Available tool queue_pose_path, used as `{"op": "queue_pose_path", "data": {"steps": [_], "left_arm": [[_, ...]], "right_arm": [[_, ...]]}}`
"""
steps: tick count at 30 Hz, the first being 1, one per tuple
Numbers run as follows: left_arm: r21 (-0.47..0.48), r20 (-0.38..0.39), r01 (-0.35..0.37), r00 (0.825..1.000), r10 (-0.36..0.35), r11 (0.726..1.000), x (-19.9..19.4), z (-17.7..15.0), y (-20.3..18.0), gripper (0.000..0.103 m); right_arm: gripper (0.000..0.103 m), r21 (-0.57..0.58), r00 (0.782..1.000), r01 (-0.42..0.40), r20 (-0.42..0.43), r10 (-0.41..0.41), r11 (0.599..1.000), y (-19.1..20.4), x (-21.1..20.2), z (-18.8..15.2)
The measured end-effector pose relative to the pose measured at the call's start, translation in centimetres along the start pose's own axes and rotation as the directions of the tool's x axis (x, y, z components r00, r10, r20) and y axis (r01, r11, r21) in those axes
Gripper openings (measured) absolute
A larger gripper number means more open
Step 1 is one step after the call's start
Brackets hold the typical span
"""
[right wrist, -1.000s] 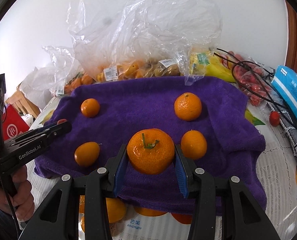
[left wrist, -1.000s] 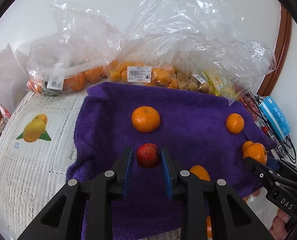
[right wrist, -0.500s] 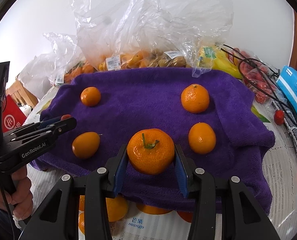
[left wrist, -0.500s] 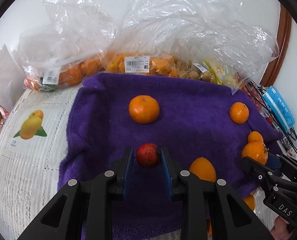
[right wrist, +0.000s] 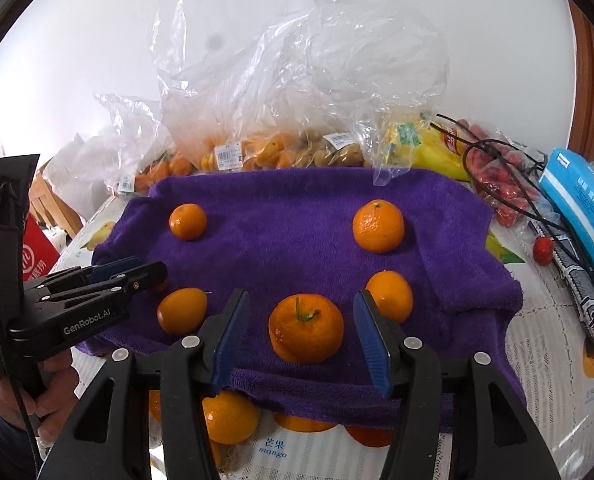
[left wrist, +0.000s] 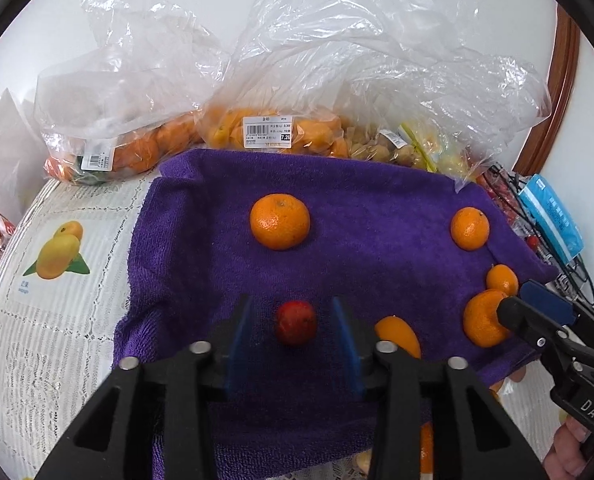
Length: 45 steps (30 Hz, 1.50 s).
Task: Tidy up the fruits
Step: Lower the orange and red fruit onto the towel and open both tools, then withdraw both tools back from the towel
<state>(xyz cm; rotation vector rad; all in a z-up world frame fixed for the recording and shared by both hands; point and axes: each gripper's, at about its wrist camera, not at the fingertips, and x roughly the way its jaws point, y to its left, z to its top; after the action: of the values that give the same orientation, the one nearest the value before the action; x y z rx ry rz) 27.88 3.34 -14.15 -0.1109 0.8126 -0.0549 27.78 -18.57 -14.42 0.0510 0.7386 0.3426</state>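
Observation:
A small red fruit (left wrist: 296, 322) lies on the purple towel (left wrist: 357, 200) between the blue pads of my left gripper (left wrist: 293, 336); its jaws are opening and no pad touches the fruit. A stemmed mandarin (right wrist: 305, 328) rests on the towel (right wrist: 297, 196) between the pads of my right gripper (right wrist: 303, 336), whose jaws are also opening, with gaps on both sides. Several more oranges sit on the towel, such as one (left wrist: 280, 221) behind the red fruit and another (right wrist: 378, 226) at the back right. The left gripper (right wrist: 153, 276) shows at the left of the right wrist view.
Clear plastic bags of fruit (left wrist: 273, 132) line the back of the towel. A blue packet (right wrist: 581, 204), black cables and a small red fruit (right wrist: 543, 249) lie to the right. More oranges (right wrist: 229, 416) sit below the towel's front edge. A person's hand (right wrist: 21, 392) holds the left gripper.
Both grippers have opened: the left has let go of the red fruit and the right has let go of the stemmed mandarin, and both fruits now rest on the towel.

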Motion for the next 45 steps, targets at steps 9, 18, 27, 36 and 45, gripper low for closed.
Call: {"op": "queue_pose_path", "data": {"steps": [9, 18, 27, 36, 45], "left_arm": [[-0.002, 0.046, -0.020, 0.999, 0.020, 1.000, -1.0, 0.2, -0.1, 0.055], [0.002, 0.106, -0.027, 0.994, 0.027, 1.000, -2.1, 0.3, -0.3, 0.059], [0.014, 0.157, -0.039, 0.987, 0.036, 0.999, -3.3, 0.0, -0.9, 0.059], [0.031, 0.185, 0.011, 0.983, -0.017, 0.999, -5.2, 0.1, -1.5, 0.059], [0.019, 0.146, 0.046, 0.988, -0.048, 0.999, -6.8, -0.3, -1.3, 0.060]], "right_arm": [[0.065, 0.011, 0.999, 0.038, 0.009, -0.038, 0.999, -0.2, -0.5, 0.1], [0.087, 0.021, 0.989, 0.133, 0.057, -0.134, 0.991, 0.1, -1.9, 0.7], [0.087, 0.045, 0.992, 0.075, 0.093, -0.079, 0.996, -0.1, -3.3, 0.8], [0.087, 0.027, 0.983, 0.144, 0.112, -0.147, 0.989, 1.2, -6.2, -0.2], [0.077, 0.039, 0.990, 0.108, 0.090, -0.111, 0.993, 3.0, -9.1, -2.4]]}}
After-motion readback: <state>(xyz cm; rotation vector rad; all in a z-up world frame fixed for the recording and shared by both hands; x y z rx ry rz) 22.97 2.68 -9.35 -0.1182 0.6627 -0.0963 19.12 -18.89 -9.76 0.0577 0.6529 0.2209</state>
